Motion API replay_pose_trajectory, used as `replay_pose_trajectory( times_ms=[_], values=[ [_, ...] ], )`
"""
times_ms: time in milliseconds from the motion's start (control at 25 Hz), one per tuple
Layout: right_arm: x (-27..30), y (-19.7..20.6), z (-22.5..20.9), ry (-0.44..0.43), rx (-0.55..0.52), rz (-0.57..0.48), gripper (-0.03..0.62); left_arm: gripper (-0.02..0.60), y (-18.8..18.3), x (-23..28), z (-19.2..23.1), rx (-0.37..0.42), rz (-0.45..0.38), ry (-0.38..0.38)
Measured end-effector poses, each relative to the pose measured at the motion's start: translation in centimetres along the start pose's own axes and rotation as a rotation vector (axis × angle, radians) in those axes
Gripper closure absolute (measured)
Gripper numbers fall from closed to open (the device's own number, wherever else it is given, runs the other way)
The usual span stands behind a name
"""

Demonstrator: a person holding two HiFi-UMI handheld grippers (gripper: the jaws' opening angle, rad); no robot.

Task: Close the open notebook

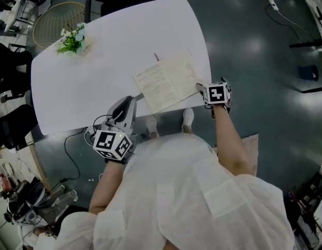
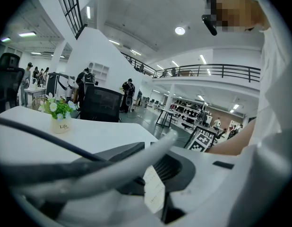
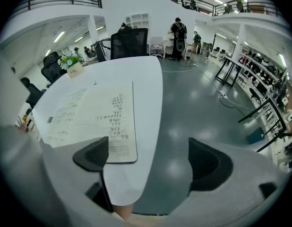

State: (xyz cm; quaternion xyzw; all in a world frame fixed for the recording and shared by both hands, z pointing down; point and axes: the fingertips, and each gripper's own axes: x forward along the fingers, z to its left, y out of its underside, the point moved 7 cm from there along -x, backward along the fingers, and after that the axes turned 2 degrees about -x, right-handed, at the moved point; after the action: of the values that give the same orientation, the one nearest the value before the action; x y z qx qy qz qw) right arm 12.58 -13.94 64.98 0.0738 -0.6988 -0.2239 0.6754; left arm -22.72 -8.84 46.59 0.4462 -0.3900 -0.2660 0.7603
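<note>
The open notebook (image 1: 169, 81) lies flat near the table's (image 1: 98, 66) right front edge, both handwritten pages up. My right gripper (image 1: 202, 89) stands open at its near right corner. In the right gripper view (image 3: 148, 157) the left pad (image 3: 91, 155) hovers over that corner of the notebook (image 3: 94, 112), and the right pad (image 3: 210, 167) hangs past the table edge over the floor. Nothing is between them. My left gripper (image 1: 128, 102) sits at the table's front edge, left of the notebook, with its jaws together (image 2: 146, 169) and a grey cable across its view.
A small pot of flowers (image 1: 73, 40) stands at the table's far left, also in the left gripper view (image 2: 61, 117). A dark office chair (image 3: 129, 42) is behind the table. The person's feet (image 1: 188, 120) are under the front edge. People stand far off (image 3: 178, 32).
</note>
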Motion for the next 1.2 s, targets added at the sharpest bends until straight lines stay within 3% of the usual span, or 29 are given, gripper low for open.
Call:
replay_pose_trajectory(
  times_ms=[200,400,720,960,1200],
  values=[
    [-0.8,0.8,-2.6,0.025,0.017,0.015,0.079,0.555,0.1,0.2,-0.6,-0.003,0.002,0.012],
    [-1.3,1.7,-4.6,0.01,0.013,0.02,0.136,0.555,0.0,1.0,-1.2,0.001,0.004,0.025],
    [-0.4,2.4,-4.2,-0.198,0.051,-0.023,0.315,0.555,0.1,2.3,-2.4,0.007,0.011,0.066],
    [0.0,2.3,-4.1,-0.306,0.087,0.003,0.375,0.555,0.2,2.2,-2.5,0.006,0.011,0.058],
    [-0.2,2.0,-3.8,-0.305,0.061,0.027,0.395,0.554,-0.2,1.9,-2.1,0.005,-0.002,0.048]
  ],
)
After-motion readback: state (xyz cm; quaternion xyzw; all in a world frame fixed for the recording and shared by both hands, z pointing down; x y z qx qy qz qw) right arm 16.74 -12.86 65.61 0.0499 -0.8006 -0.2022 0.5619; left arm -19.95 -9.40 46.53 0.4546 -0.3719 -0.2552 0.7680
